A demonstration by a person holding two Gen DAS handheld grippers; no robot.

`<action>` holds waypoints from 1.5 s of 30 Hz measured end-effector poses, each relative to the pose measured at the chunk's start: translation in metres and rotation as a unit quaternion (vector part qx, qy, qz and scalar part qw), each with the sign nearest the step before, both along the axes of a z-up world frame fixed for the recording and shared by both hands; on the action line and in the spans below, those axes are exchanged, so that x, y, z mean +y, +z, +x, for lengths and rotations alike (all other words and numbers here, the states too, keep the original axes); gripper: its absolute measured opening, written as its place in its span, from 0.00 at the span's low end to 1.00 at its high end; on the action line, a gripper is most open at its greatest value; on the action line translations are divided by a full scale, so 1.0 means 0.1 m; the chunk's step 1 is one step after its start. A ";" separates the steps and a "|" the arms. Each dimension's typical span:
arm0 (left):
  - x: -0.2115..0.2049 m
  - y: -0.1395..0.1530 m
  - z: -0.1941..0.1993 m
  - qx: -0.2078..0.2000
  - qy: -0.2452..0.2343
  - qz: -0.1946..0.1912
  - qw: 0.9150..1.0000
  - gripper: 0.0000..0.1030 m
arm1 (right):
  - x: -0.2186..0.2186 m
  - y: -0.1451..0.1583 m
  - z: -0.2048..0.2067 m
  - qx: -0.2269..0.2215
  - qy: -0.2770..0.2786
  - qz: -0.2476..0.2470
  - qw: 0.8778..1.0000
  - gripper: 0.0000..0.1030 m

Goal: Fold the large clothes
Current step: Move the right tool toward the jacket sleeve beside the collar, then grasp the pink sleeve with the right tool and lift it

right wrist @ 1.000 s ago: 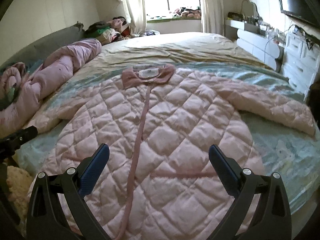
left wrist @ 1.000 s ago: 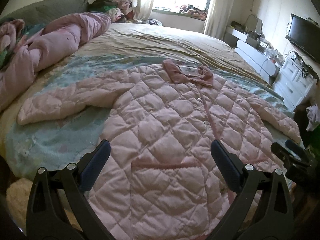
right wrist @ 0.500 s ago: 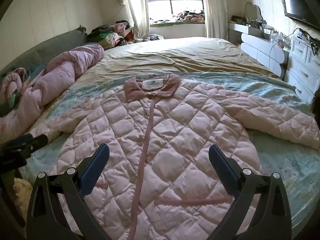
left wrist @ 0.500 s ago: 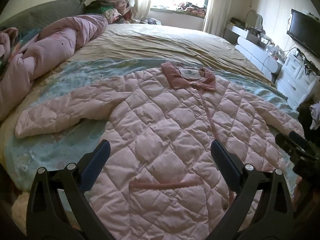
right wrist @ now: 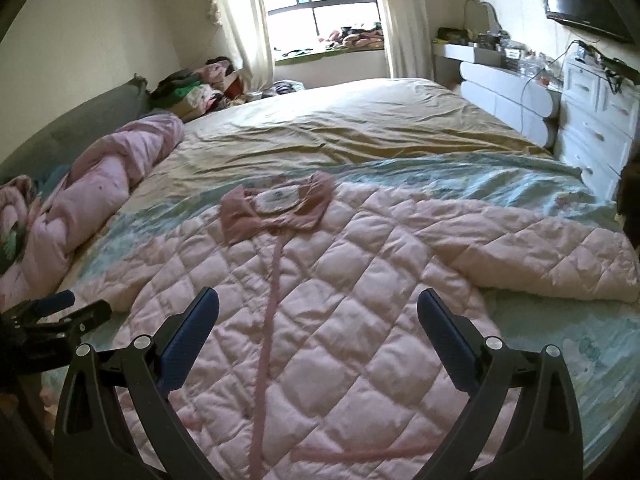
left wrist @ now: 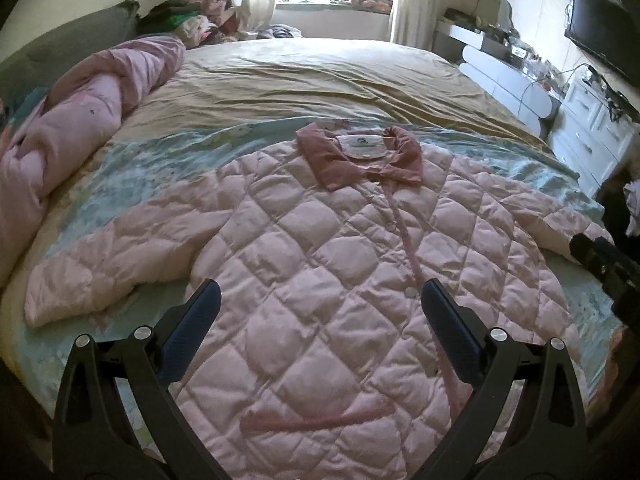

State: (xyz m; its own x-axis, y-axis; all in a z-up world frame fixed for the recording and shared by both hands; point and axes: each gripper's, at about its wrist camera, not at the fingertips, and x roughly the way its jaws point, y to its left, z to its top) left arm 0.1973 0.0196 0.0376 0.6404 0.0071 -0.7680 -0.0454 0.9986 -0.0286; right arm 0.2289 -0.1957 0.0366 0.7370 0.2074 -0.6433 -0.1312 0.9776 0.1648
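Quilted pink coat (left wrist: 332, 264) flat on bed (left wrist: 320, 76), both grippers (left gripper (left wrist: 320, 300), right gripper (right wrist: 318, 308)) spread wide, empty.

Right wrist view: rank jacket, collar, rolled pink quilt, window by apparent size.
1. jacket
2. rolled pink quilt
3. window, though it is far off, so only its apparent size is smaller
4. collar

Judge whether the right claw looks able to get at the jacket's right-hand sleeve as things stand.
Probably yes. The right claw is open over the quilted jacket, and the sleeve lies flat and uncovered on the bed, with nothing between them.
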 end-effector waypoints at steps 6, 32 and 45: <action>-0.12 0.01 0.25 0.003 -0.005 -0.005 1.000 0.91 | -0.28 0.08 0.19 -0.012 -0.034 0.008 0.999 0.96; -0.87 -0.29 0.97 0.022 -0.030 0.061 0.997 0.91 | -2.18 -0.54 0.63 0.036 -0.236 0.053 0.970 0.96; -1.20 -0.56 1.10 0.038 -0.044 0.076 0.995 0.91 | -3.07 -1.05 0.58 0.088 -0.339 0.081 0.933 0.96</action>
